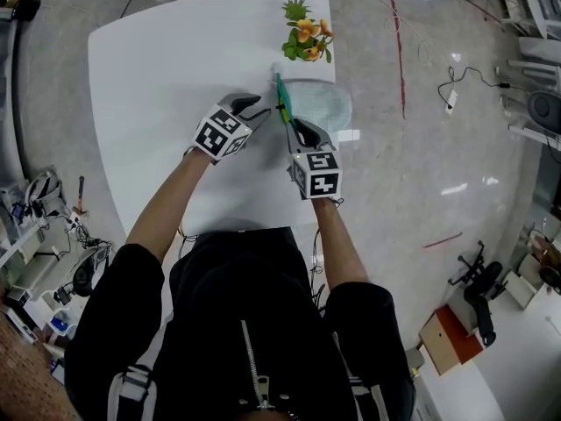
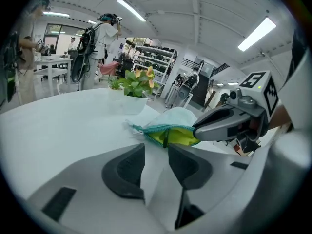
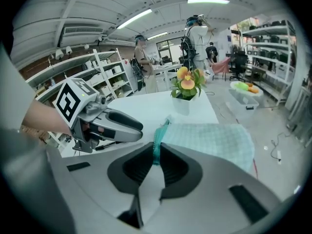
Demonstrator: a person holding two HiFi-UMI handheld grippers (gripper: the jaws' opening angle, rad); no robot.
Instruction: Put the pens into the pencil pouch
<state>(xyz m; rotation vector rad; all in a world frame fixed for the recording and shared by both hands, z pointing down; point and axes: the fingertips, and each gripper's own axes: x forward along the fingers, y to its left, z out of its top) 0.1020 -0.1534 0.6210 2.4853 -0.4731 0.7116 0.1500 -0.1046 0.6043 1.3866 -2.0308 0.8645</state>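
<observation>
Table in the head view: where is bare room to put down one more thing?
The wide left part of the table looks bare, from its left edge to the plant and the left claw. The far right corner is crowded: plant, pouch and right claw sit close together.

A pale pouch [image 1: 323,105] lies near the table's [image 1: 158,68] far right corner, just by a plant [image 1: 307,35] at the far edge. The left gripper [image 1: 261,109] and right gripper [image 1: 296,128] meet at its teal zip edge [image 1: 280,102].
</observation>
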